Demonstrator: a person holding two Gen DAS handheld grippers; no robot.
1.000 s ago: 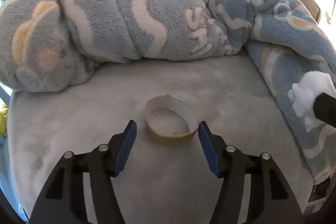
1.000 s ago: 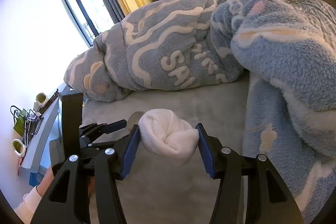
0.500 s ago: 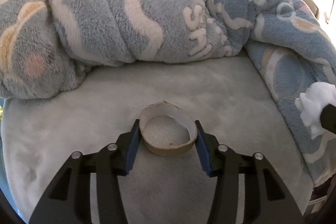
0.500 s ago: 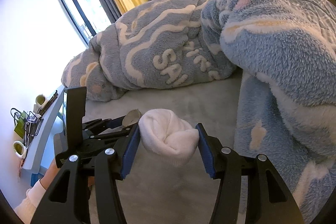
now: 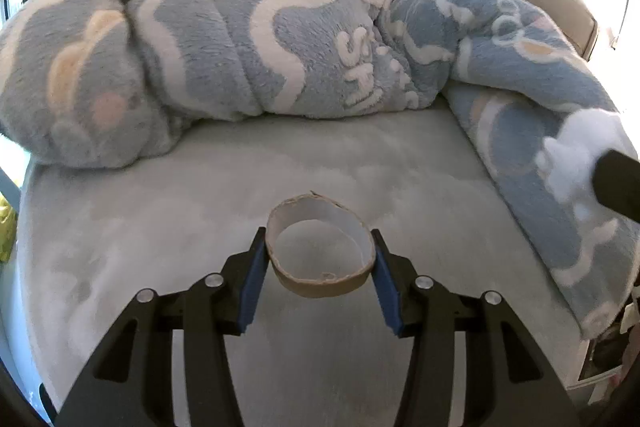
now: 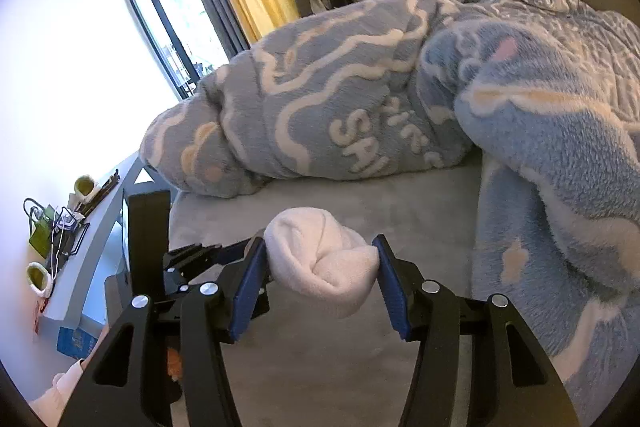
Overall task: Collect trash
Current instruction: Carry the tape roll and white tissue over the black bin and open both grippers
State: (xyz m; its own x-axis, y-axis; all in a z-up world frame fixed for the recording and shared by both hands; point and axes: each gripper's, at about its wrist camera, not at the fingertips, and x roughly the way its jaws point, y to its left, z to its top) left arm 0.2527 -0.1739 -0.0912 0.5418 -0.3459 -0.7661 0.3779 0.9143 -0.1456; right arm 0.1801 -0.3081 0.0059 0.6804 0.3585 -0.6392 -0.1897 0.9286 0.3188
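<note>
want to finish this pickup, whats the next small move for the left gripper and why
Probably lift straight up. The left gripper has both blue pads against the sides of the cardboard ring, which seems to rest on the grey bed sheet. The right gripper already holds the white wad.

The only lettering stands on the blanket point(image 6: 360, 107), raised in white fleece on its blue-grey pile; in the right wrist view the lower row reads "SAI" and runs on under the blanket's fold, where the rest is hidden; just above that row, a smaller row shows what looks like "HIK" or "NIK", too bent by the folds to tell; in the left wrist view the same patch on the blanket point(image 5: 280, 27) shows only an "S" and broken strokes below it; nothing else carries readable text.
</note>
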